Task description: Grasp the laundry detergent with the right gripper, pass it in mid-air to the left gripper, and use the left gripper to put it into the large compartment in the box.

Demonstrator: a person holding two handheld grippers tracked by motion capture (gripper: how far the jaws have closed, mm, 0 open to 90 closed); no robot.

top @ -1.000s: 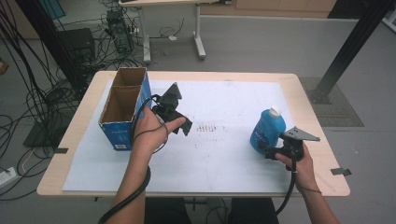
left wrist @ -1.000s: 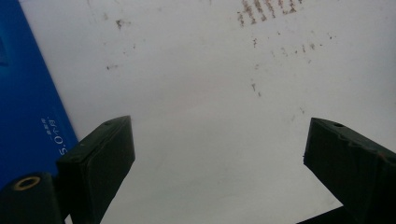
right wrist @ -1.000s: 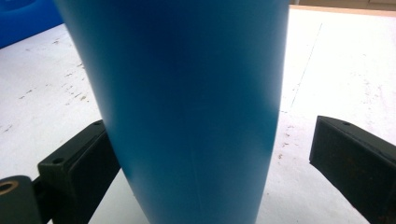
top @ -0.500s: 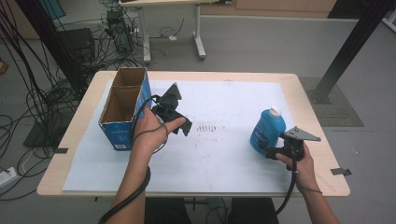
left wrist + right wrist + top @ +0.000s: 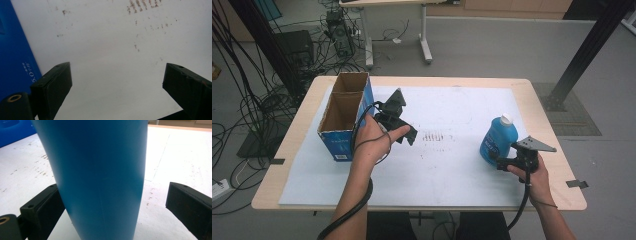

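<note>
**Table inventory: box, bottle, two hand-held grippers**

1. Table [image 5: 542, 90]: light wood top, covered by a white sheet [image 5: 452, 165] with a patch of brown marks near its middle.
2. Cardboard box [image 5: 343, 114]: blue outside, open top, two compartments, standing at the table's left side.
3. Blue bottle [image 5: 498, 138]: white cap, upright on the sheet at the right, well apart from the box. In the right gripper view its body [image 5: 100, 177] stands between the jaws, against the left one, with a gap to the right one.
4. Left gripper [image 5: 404, 131]: held above the sheet just beside the box; jaws spread wide with nothing between them, bare sheet below.
5. Right gripper [image 5: 501, 159]: held low at the bottle's base; jaws apart around the bottle, not closed on it.
</note>
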